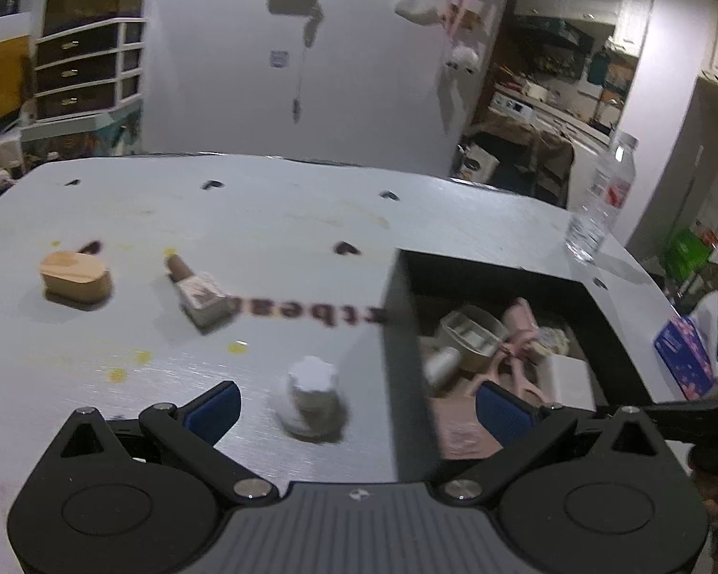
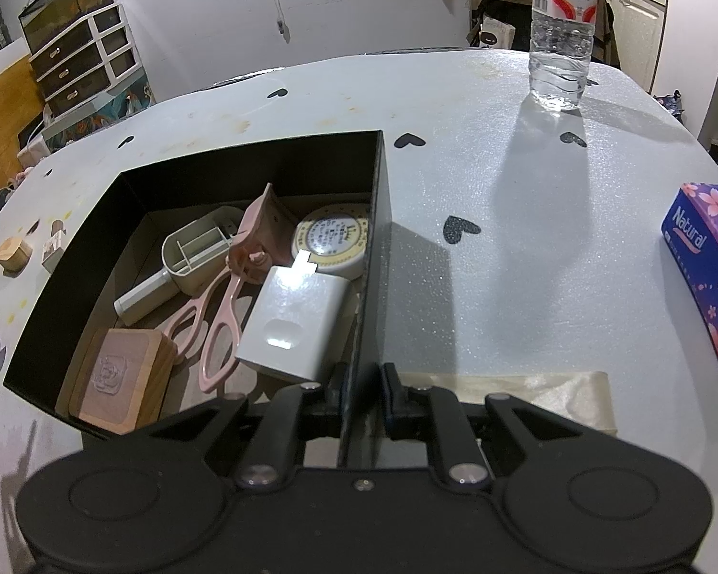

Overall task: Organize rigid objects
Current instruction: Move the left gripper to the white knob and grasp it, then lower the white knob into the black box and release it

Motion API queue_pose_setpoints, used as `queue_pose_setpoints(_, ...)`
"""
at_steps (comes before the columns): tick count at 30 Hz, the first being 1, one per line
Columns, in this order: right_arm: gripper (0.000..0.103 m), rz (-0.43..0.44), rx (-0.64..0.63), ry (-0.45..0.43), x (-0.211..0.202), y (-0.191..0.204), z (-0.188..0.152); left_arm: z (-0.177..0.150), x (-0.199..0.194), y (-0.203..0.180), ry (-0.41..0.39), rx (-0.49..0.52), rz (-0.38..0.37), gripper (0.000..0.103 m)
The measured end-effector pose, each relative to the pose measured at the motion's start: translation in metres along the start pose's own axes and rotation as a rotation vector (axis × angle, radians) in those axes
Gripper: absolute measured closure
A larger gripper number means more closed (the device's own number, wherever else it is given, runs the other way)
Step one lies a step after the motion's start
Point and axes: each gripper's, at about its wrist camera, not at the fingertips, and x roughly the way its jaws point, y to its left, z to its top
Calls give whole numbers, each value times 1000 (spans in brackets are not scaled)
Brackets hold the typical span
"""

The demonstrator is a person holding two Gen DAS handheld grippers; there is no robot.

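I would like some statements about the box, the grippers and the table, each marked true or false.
1. The right gripper is clamped on a wall of the black box. True.
2. The left gripper is shut on the white jar. False: its jaws are open, the jar stands free between them.
3. The pink scissors lie inside the box. True.
4. The water bottle lies in the box. False: it stands upright on the table.

Right hand-held gripper (image 2: 363, 394) clamps the black box's (image 2: 383, 220) wall — items inside.
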Motion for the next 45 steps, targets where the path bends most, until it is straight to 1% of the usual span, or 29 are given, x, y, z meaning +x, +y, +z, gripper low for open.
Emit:
queue_pose_setpoints(4,88,-1,5,-3,-1,0,0,-1,-1,22,-32,-27,15,0)
queue_pose_setpoints(6,88,-2,7,-4,-1,1,-1,-3,-5,30,-79,-23,13,2)
queue_pose_setpoints(8,88,-2,6,-4,-1,1,-1,-3,-7,35,-105,18,20,6)
queue_pose_setpoints(10,88,-2,5,-4,-1,1,-1,-4,-6,39,-112,46,17,16)
queue_pose_setpoints(11,88,-3,5,-4,-1,1,-1,-4,-5,42,-108,47,2,19)
queue_pose_setpoints(13,88,-5,5,-4,-1,1,-1,-3,-2,48,-91,42,-32,31)
queue_pose_setpoints(14,88,-7,5,-5,-1,2,-1,-3,1,49,-83,46,-42,34)
queue_pose_setpoints(15,88,-9,2,-5,-1,2,-1,-4,4,49,-76,56,-51,41)
queue_pose_setpoints(16,88,-11,-1,-5,0,3,-1,-5,7,49,-66,72,-61,45)
queue_pose_setpoints(18,88,-14,-3,-4,0,4,-1,-6,14,47,-49,100,-72,49)
queue_pose_setpoints(22,88,-14,-2,-4,0,4,-1,-8,28,40,-18,170,-105,51)
queue_pose_setpoints(23,88,-14,-2,-4,0,4,-1,-8,32,38,-10,186,-107,54)
queue_pose_setpoints(24,88,-13,-1,-4,0,4,-1,-9,36,35,-2,199,-105,60)
queue_pose_setpoints(25,88,-12,4,-4,0,3,0,-9,40,33,7,207,-102,63)
queue_pose_setpoints(32,88,-10,15,-15,-1,2,-2,-7,58,29,36,237,-106,65)
queue_pose_setpoints(33,88,-10,17,-14,0,2,-2,-7,60,29,37,233,-109,66)
queue_pose_setpoints(34,88,-11,17,-14,0,2,-2,-7,62,29,38,228,-111,72)
queue_pose_setpoints(41,89,-16,13,-14,-1,4,-2,-9,64,33,20,204,-125,72)
queue_pose_setpoints(45,89,-17,14,-16,-1,3,-3,-5,61,40,12,158,-145,72)
